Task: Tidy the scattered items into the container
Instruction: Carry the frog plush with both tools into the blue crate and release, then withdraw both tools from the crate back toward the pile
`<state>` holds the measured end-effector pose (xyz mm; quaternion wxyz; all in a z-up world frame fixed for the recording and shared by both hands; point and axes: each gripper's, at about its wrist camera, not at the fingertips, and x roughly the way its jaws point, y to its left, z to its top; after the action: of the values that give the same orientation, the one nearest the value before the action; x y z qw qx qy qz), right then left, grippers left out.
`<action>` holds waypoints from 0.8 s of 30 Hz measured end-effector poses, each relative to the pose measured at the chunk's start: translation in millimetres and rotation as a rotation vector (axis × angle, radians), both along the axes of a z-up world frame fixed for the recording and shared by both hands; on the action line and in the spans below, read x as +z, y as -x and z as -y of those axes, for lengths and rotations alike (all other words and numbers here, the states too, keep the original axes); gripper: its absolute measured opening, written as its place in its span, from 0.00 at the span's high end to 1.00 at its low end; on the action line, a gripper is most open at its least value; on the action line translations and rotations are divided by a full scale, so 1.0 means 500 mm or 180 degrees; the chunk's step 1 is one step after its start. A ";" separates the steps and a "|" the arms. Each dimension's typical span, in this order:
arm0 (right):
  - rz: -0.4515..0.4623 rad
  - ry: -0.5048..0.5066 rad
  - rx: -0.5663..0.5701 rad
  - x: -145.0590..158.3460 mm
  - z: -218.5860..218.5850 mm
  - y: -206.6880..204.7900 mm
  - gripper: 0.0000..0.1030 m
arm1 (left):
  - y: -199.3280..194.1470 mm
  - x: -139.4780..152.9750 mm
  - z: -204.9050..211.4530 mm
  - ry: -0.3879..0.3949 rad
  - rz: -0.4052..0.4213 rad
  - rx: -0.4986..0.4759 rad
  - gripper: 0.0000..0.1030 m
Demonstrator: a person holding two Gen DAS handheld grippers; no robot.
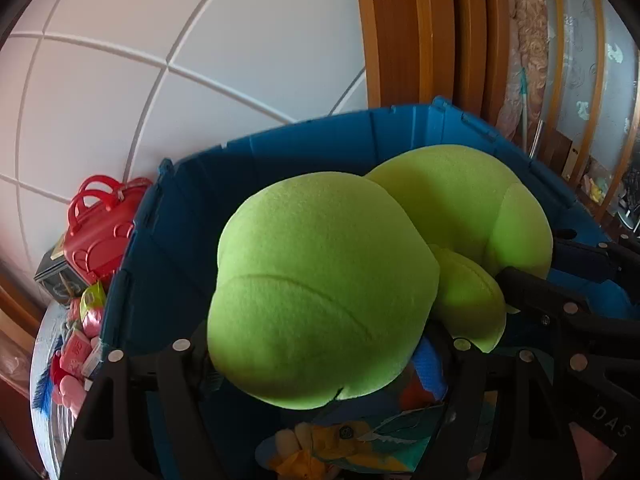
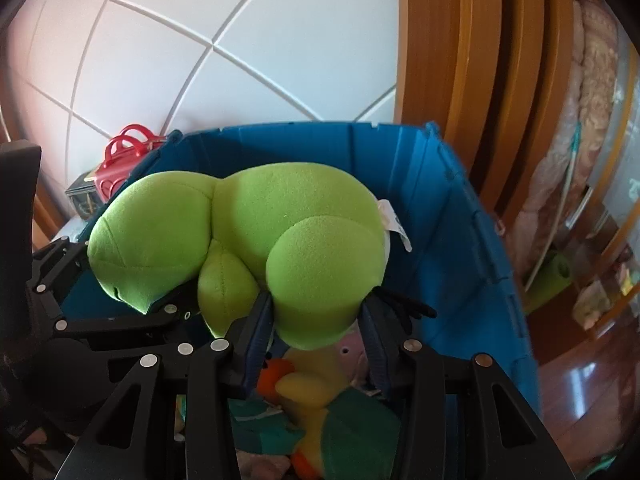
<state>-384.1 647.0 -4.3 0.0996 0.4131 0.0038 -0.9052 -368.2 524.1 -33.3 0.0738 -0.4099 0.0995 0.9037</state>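
Observation:
A big lime-green plush toy (image 1: 320, 280) hangs over the open blue container (image 1: 280, 136), carried by both grippers. My left gripper (image 1: 320, 352) is shut on the toy's round head, one black finger on each side. My right gripper (image 2: 316, 316) is shut on a fat green limb of the green plush (image 2: 280, 208); blue pads (image 2: 258, 332) press into it. The left gripper (image 2: 120, 316) also shows at the left of the right wrist view, under the head. Inside the blue container (image 2: 440, 240) lie other soft toys, among them a yellow duck (image 2: 316, 376).
A red toy handbag (image 1: 100, 232) stands just left of the container on a dark box. Small pink toys (image 1: 76, 352) lie on a pale round surface beside it. A white panelled wall is behind; a wooden door frame (image 2: 460, 60) stands to the right.

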 end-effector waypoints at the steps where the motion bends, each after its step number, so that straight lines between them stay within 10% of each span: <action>1: 0.0092 0.0065 -0.0002 -0.020 -0.003 0.011 0.58 | 0.007 -0.014 0.005 0.0023 0.0111 0.0036 0.27; 11: 0.0345 0.0084 -0.0040 -0.060 -0.011 0.022 0.64 | -0.018 -0.041 -0.031 0.0280 0.0187 -0.0124 0.27; 24: 0.0458 -0.0030 -0.0274 -0.055 -0.019 0.030 0.07 | -0.020 -0.037 -0.009 0.0211 0.0439 0.0028 0.27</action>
<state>-399.1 656.7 -32.1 0.0587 0.4773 -0.0169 -0.8766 -358.2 528.5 -51.6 0.0629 -0.4739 0.1221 0.8698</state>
